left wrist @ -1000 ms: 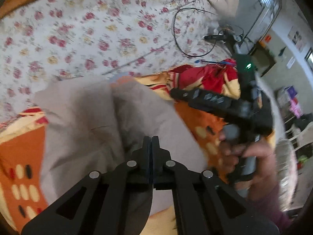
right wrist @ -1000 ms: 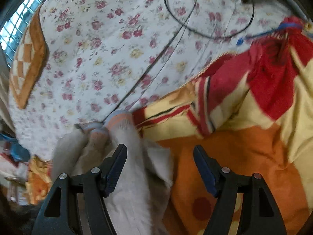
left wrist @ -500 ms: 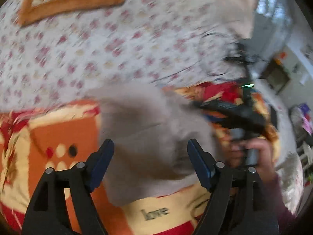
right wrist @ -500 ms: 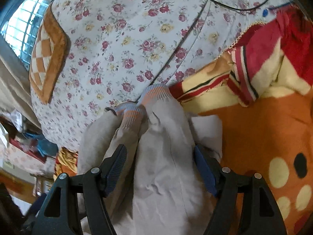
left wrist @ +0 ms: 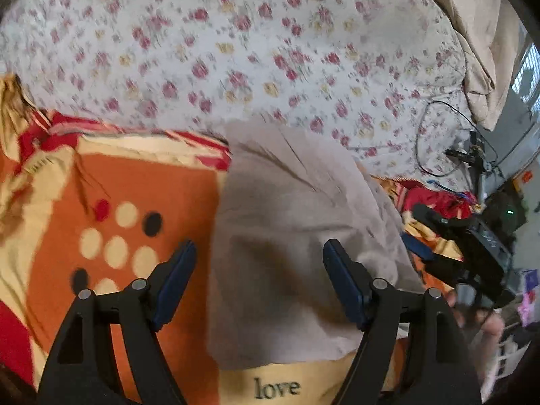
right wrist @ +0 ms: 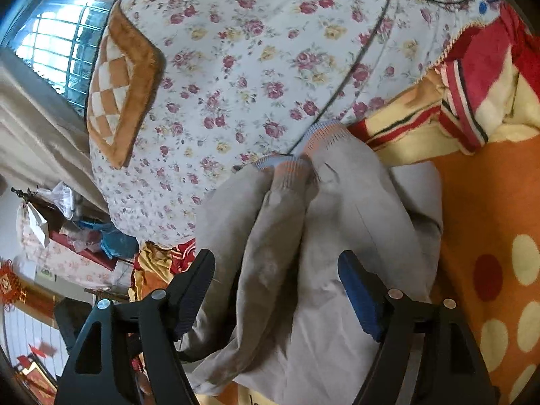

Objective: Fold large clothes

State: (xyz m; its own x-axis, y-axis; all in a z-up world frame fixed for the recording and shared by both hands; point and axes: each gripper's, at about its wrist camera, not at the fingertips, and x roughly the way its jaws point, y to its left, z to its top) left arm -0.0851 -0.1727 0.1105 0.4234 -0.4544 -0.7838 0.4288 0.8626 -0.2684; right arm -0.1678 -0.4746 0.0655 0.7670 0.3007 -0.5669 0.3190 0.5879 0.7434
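left gripper (left wrist: 258, 280), jaws apart, hovers over the folded grey garment (left wrist: 287, 249) lying on my orange blanket (left wrist: 111, 202). right gripper (right wrist: 275, 290), also spread, straddles its striped cuffs (right wrist: 297, 162); floral sheet (right wrist: 253, 50) beyond the far edge.

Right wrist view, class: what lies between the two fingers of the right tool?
The folded grey garment: its two striped cuffs point away from the open right tool, and the garment rests on the orange blanket.
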